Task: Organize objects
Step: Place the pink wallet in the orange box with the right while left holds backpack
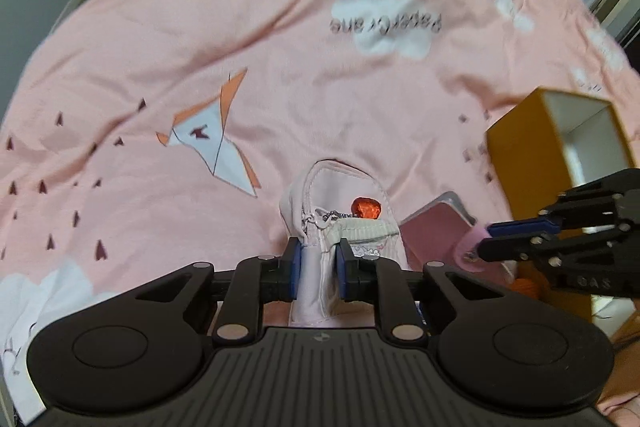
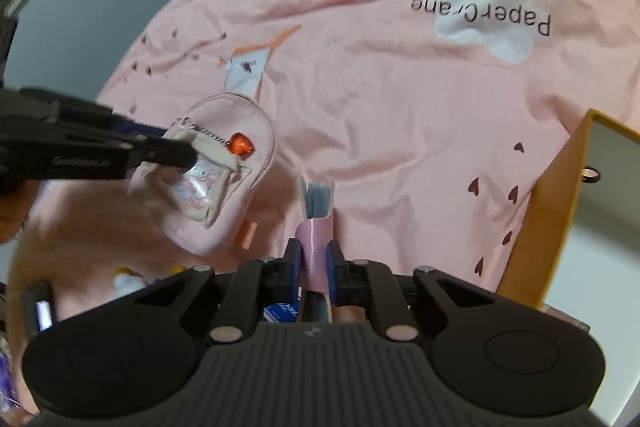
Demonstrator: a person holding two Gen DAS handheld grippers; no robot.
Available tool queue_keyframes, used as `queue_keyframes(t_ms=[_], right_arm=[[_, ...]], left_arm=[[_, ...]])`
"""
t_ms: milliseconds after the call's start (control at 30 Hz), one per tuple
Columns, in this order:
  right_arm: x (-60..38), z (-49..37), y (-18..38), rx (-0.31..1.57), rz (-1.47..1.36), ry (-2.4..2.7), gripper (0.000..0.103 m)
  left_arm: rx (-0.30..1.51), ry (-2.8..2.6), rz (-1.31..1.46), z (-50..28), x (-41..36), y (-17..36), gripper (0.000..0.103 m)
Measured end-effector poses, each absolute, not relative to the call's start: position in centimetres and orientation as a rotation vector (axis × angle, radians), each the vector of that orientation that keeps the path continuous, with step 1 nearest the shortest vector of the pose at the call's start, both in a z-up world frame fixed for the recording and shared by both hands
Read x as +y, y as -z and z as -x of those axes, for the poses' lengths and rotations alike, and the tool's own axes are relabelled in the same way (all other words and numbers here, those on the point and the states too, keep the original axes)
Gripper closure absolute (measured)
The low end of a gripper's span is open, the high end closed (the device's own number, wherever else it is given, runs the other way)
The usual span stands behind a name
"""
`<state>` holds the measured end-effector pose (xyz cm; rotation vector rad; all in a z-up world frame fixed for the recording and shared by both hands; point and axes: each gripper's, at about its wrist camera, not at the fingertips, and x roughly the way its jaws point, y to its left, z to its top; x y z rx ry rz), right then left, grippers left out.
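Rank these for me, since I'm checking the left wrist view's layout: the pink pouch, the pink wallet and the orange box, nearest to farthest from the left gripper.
1. Pink pouch: clamped between the pads of the left gripper, at centre.
2. Pink wallet: just right of the pouch, its strap held by the right gripper.
3. Orange box: farther right, open, on the pink bedspread.
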<state>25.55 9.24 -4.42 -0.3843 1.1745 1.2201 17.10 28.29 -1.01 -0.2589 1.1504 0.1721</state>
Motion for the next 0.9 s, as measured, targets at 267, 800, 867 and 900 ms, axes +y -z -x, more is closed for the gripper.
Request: queue_keyframes(t_ms=[267, 800, 867, 900], right_arm=[[4.6, -26.1, -1.3, 1.063, 0.258, -1.239, 0.09], [-10.0, -33.4, -4.3, 0.993, -0.03, -0.913, 0.09], [-10.3, -34.2, -2.9, 1.009, -0.002, -0.893, 0.09], [-10.2, -34.7, -2.3, 1.017, 0.027, -0.892, 0.09]], left_arm=[[1.033, -0.118, 0.254, -15.9, 23.8, -4.3, 0.084], [0.899, 0.121, 0.297, -21.6, 13.9, -6.4, 0.084], [0.914, 0.134, 0.293, -22.6, 13.2, -5.6, 0.084], [0.92, 0.136, 0.285, -23.3, 12.9, -5.2, 0.084]])
